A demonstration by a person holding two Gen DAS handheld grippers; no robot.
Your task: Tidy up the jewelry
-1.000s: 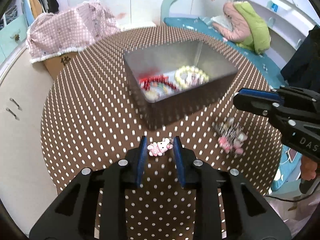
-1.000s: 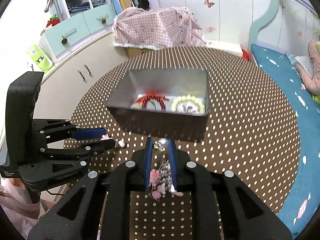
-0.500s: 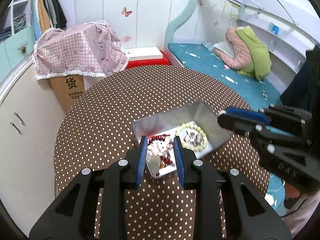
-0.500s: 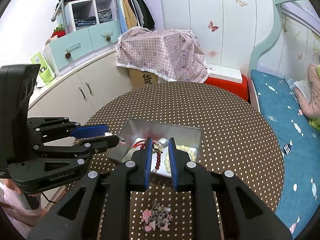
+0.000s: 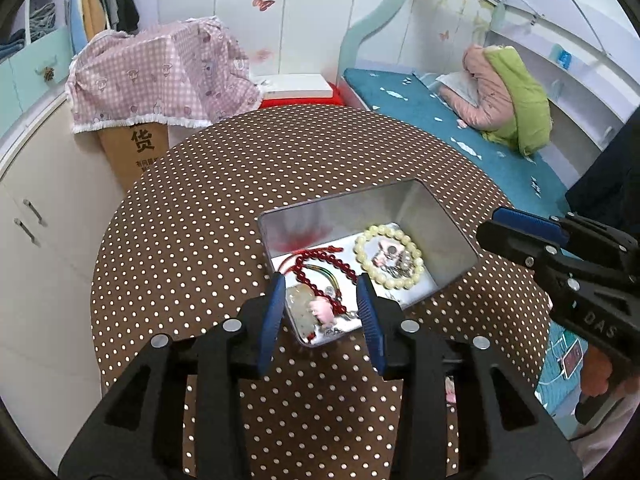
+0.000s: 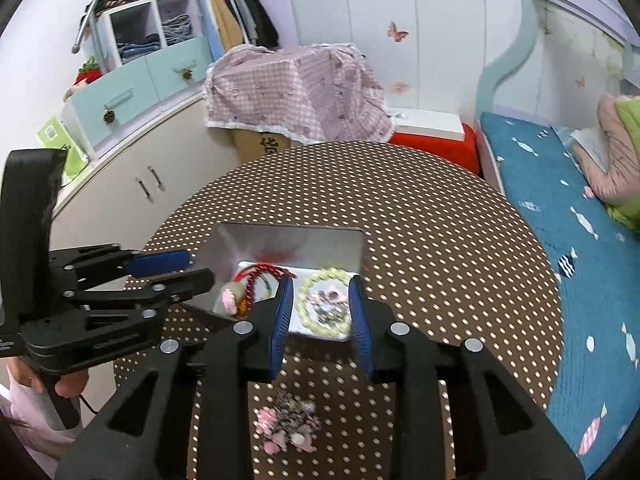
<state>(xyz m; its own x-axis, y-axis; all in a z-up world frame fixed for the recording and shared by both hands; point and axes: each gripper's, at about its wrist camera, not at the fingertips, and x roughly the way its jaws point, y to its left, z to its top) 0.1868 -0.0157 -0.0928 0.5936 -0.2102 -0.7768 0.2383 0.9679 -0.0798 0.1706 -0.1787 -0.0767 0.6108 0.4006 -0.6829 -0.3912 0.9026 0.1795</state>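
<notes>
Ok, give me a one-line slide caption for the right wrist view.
Right claw, just opened, above a metal tin holding bead bracelets; one pink charm cluster remains on the polka-dot table.

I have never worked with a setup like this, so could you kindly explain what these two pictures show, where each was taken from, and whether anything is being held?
There is no robot arm here: a person holds a hand-held tool with two fingers in each hand, and a wide-angle camera on each tool looks along them. One picture comes from the left gripper, the other from the right gripper; each also shows the other tool at its edge. Below them is a round table in a brown dotted cloth, bearing an open metal tin. Inside lie a red bead bracelet, a pale bead bracelet and a small pink charm. A pink hair clip lies on the cloth outside the tin. Both pairs of fingers have just been opening and hold nothing.
</notes>
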